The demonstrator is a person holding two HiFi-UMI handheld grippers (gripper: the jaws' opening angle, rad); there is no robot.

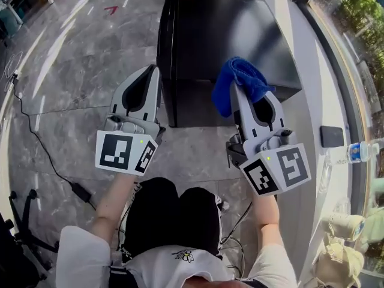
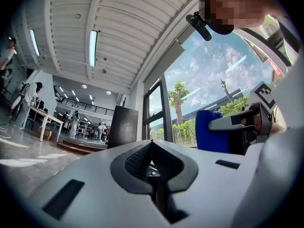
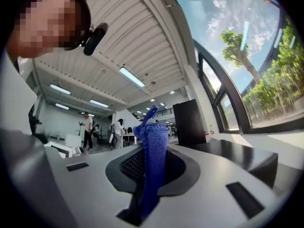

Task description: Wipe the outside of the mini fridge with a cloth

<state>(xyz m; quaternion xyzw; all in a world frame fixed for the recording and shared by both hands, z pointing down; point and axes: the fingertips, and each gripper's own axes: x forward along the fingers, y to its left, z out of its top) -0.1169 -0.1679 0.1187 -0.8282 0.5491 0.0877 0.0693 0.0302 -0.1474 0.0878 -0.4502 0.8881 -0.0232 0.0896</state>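
Your right hand-held gripper (image 1: 240,95) clamps the cloth (image 1: 239,77) over the near edge of the fridge (image 1: 228,35), while your left hand-held gripper (image 1: 153,72), jaws together on nothing, hangs by its left corner.

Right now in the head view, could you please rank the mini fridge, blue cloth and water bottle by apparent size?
1. mini fridge, by far the largest
2. blue cloth
3. water bottle, clearly the smallest

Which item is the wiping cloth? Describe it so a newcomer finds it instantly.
Find the black mini fridge at the head view's top centre. At its near edge, the right gripper pinches the cloth: crumpled bright blue fabric; the left gripper holds nothing.
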